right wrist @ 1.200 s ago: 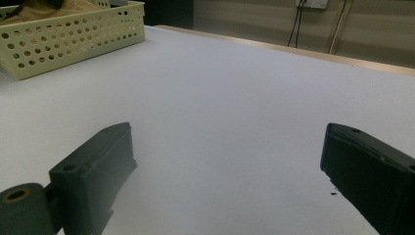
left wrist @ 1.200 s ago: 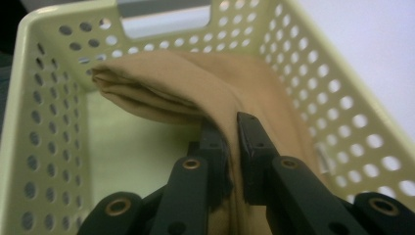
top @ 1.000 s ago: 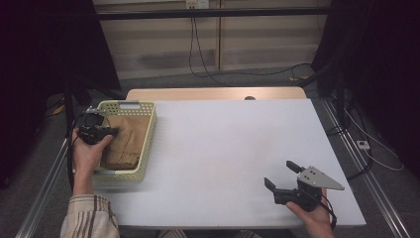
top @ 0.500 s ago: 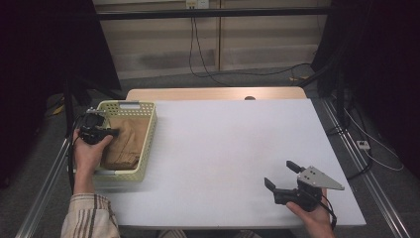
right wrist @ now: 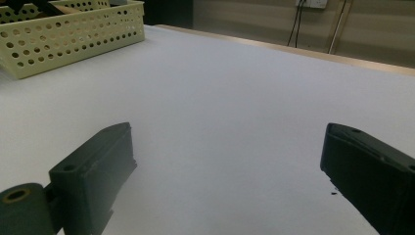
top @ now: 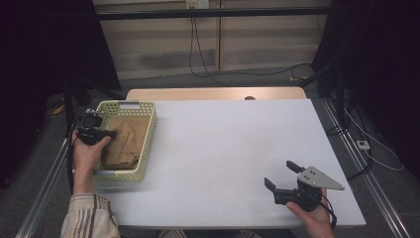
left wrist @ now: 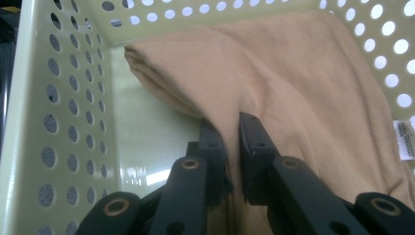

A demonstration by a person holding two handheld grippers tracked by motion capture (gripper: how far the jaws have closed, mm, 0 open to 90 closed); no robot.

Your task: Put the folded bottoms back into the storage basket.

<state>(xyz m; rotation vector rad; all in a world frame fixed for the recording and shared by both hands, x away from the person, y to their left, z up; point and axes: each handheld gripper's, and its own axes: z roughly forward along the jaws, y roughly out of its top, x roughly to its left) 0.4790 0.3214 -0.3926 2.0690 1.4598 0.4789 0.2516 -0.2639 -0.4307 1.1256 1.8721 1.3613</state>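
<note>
A pale yellow perforated basket (top: 148, 148) (left wrist: 58, 98) (right wrist: 73, 36) stands at the table's left edge. Inside it lies a folded tan cloth (top: 126, 144) (left wrist: 303, 83). My left gripper (top: 106, 134) (left wrist: 232, 132) reaches into the basket from its left side, and its jaws are shut on a raised fold of the tan cloth. My right gripper (top: 280, 174) (right wrist: 227, 166) rests low over the white table (top: 223, 148) near the front right corner, jaws wide open with nothing between them.
A wooden strip (top: 213, 94) runs along the table's far edge. Cables (top: 198, 54) hang behind it, and metal rails (top: 356, 163) flank the table. A white label (left wrist: 405, 139) shows on the cloth's right edge.
The left hand and its gripper have shifted slightly within the basket. The right gripper has stayed in place.
</note>
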